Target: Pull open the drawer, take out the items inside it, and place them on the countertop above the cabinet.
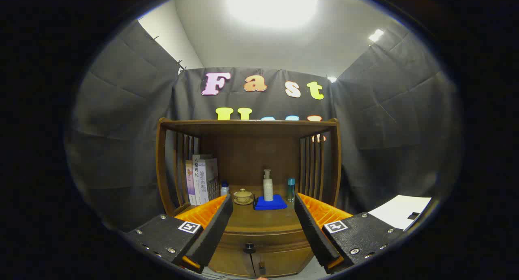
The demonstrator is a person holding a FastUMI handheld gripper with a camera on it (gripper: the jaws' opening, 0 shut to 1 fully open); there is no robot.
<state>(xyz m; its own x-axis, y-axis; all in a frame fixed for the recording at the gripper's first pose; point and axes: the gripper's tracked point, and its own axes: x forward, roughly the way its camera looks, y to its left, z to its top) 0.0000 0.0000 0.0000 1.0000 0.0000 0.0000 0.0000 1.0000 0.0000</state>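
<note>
A wooden cabinet stands ahead of me, its drawer (263, 241) closed, with a small dark knob (249, 246) low between my fingers. My gripper (263, 207) is open, holding nothing, some way back from the drawer front. The countertop (263, 219) above the drawer lies beyond the fingertips. On it rest a pump bottle (268, 186) upon a blue cloth (270, 203), a lidded yellow cup on a saucer (243, 196), a teal bottle (291, 189) and a small white bottle (224, 188). The drawer's contents are hidden.
Several books (201, 178) lean at the countertop's left side. Slatted wooden side rails (312, 166) and an upper shelf (249, 128) enclose the countertop. A white sheet (401, 211) lies to the right of the cabinet. A dark cable (254, 266) hangs below the knob.
</note>
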